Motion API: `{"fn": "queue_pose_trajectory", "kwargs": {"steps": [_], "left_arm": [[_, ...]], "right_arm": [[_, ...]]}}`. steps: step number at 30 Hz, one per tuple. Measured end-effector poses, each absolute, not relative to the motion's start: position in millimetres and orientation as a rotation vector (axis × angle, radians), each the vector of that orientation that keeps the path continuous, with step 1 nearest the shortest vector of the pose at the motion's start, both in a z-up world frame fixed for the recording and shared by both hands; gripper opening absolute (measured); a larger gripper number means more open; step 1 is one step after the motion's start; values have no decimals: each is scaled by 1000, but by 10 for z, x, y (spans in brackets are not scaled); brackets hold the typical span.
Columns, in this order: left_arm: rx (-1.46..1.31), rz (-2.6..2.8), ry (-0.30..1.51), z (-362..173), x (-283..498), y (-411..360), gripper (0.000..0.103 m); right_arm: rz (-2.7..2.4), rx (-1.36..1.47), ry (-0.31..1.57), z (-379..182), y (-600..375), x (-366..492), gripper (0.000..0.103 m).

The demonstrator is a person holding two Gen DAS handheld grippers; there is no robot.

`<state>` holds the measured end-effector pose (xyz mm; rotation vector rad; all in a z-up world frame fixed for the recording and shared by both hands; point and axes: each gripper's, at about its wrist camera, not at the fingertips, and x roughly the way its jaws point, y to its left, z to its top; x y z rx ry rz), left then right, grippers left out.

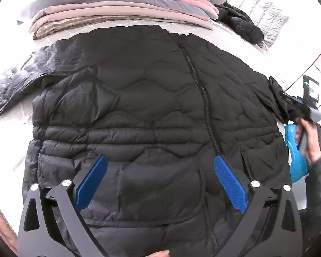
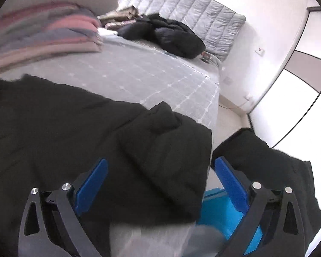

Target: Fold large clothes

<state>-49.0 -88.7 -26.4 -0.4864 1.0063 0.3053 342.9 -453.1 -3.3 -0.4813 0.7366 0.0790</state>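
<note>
A black quilted jacket (image 1: pixel 152 107) lies spread front-up on the bed, its zipper (image 1: pixel 203 94) running down the middle. My left gripper (image 1: pixel 160 158) hovers open over the jacket's lower part, nothing between its blue pads (image 1: pixel 231 184). At the right edge of the left wrist view a person's hand (image 1: pixel 310 137) holds the other tool by the jacket's sleeve (image 1: pixel 278 94). In the right wrist view my right gripper (image 2: pixel 160 160) stands wide open, with a bunched fold of the black jacket (image 2: pixel 160 150) lying between its fingers. More black fabric (image 2: pixel 267 160) hangs past the right finger.
A stack of folded pink, grey and beige clothes (image 1: pixel 122 6) sits at the far side of the bed (image 2: pixel 149 72). Beyond lie another black jacket (image 2: pixel 171 34) and a grey quilted garment (image 2: pixel 192 10). The bed's edge and floor (image 2: pixel 231 115) are to the right. A bright blue object (image 2: pixel 220 209) shows below.
</note>
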Motion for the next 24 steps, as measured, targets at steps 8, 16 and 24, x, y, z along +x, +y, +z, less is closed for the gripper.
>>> {"fn": "queue_pose_trajectory", "kwargs": {"steps": [8,16,24], "left_arm": [[-450,289,1036,-358,-386,-967,97],[-448,291,1043,-401,-374,-993,97],[-496,292,1027,-371,-439,-941,97]], "right_arm": [[33,-448,898,-520,-4612,4088,23],[31,-67,841,-43,-5556,4041,14],[-147,263,760,313,-6973,3585,22]]}}
